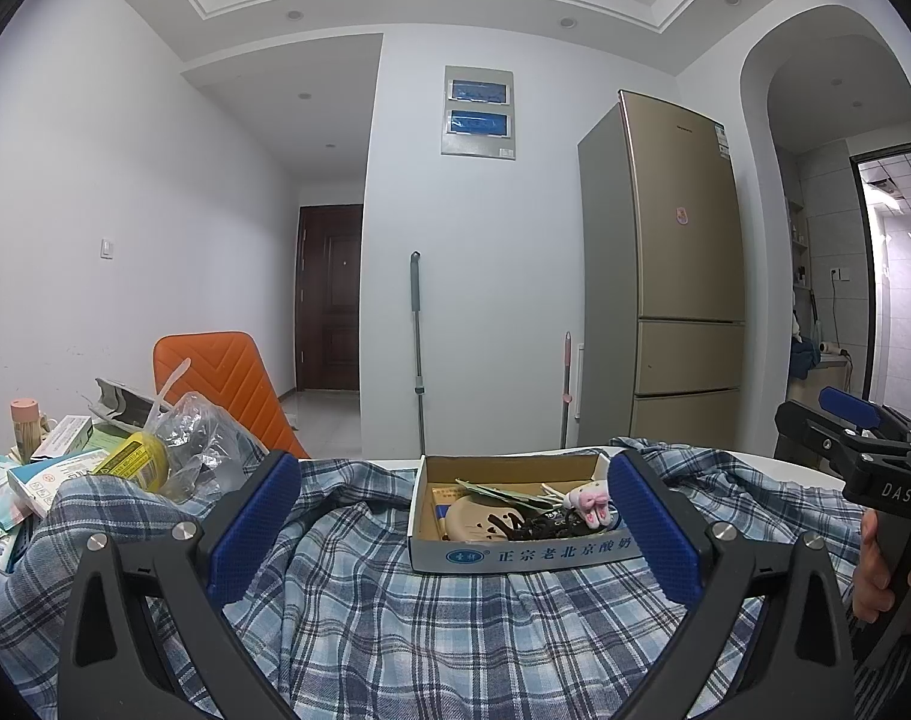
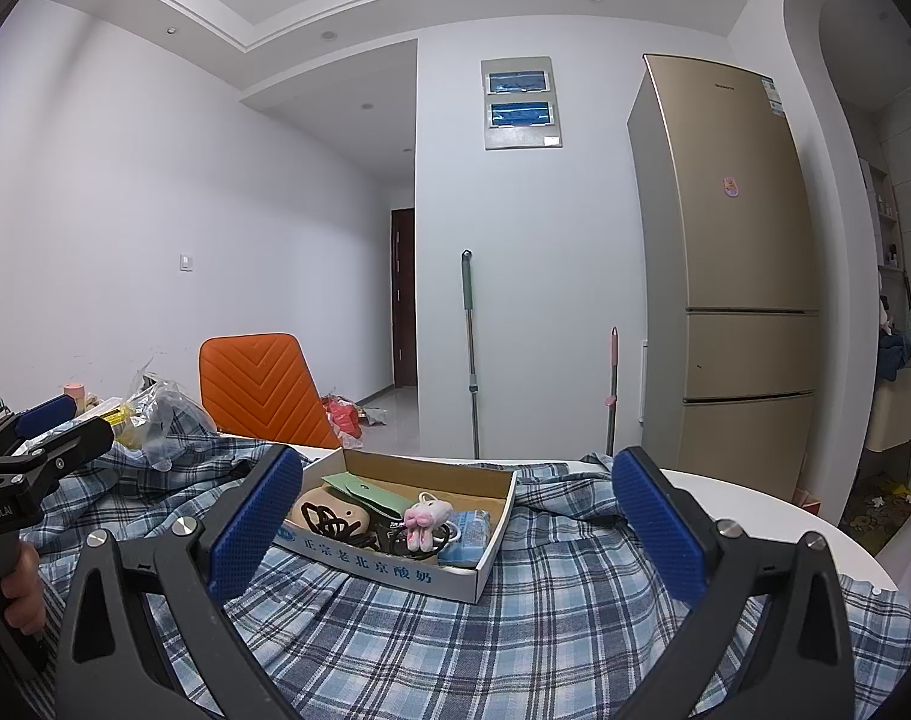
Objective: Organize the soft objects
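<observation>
A blue and white plaid shirt [image 1: 431, 624] lies spread over the white table; it also shows in the right wrist view [image 2: 455, 642]. An open cardboard box [image 1: 533, 558] stands on the shirt, seen too in the right wrist view [image 2: 389, 564]. It holds a small pink and white plush [image 2: 425, 519], dark cords, a beige item and a blue packet. My left gripper [image 1: 455, 528] is open and empty, hovering above the shirt in front of the box. My right gripper [image 2: 458, 531] is open and empty, just above the shirt to the right of the left one.
Boxes, a yellow jar [image 1: 137, 459] and a clear plastic bag [image 1: 197, 438] clutter the table's left end. An orange chair [image 2: 263, 390] stands behind the table. A gold fridge [image 2: 737, 276] and two mops lean at the far wall. The table's round edge [image 2: 815, 522] is at right.
</observation>
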The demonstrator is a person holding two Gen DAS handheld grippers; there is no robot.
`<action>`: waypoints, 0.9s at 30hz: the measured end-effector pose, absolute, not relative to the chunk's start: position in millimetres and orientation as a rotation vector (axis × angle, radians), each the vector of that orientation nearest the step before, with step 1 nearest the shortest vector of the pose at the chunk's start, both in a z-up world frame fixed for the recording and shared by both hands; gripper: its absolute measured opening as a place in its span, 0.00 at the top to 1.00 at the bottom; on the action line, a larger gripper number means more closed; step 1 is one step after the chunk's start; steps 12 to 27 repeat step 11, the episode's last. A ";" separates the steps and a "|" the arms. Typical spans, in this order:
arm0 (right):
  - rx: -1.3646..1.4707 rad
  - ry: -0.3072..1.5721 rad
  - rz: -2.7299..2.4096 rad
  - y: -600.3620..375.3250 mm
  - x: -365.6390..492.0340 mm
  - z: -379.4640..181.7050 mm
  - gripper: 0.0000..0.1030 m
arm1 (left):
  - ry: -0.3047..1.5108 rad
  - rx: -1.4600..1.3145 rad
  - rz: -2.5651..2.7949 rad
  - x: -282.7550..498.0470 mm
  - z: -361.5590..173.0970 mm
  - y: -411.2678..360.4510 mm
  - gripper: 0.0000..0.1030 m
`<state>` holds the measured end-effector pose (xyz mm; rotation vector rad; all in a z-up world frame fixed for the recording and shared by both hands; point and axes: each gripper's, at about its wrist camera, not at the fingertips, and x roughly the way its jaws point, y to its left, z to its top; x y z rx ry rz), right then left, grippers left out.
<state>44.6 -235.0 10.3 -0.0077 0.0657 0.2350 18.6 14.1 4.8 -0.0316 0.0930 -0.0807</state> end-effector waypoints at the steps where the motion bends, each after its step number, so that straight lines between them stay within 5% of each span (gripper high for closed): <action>1: -0.008 0.065 0.235 -234.9 44.6 10.2 0.00 | 0.093 -0.031 -0.081 18.9 4.8 14.3 0.00; 27: -0.008 0.066 0.235 -235.0 44.7 10.3 0.00 | 0.091 -0.029 -0.086 19.0 4.4 14.7 0.00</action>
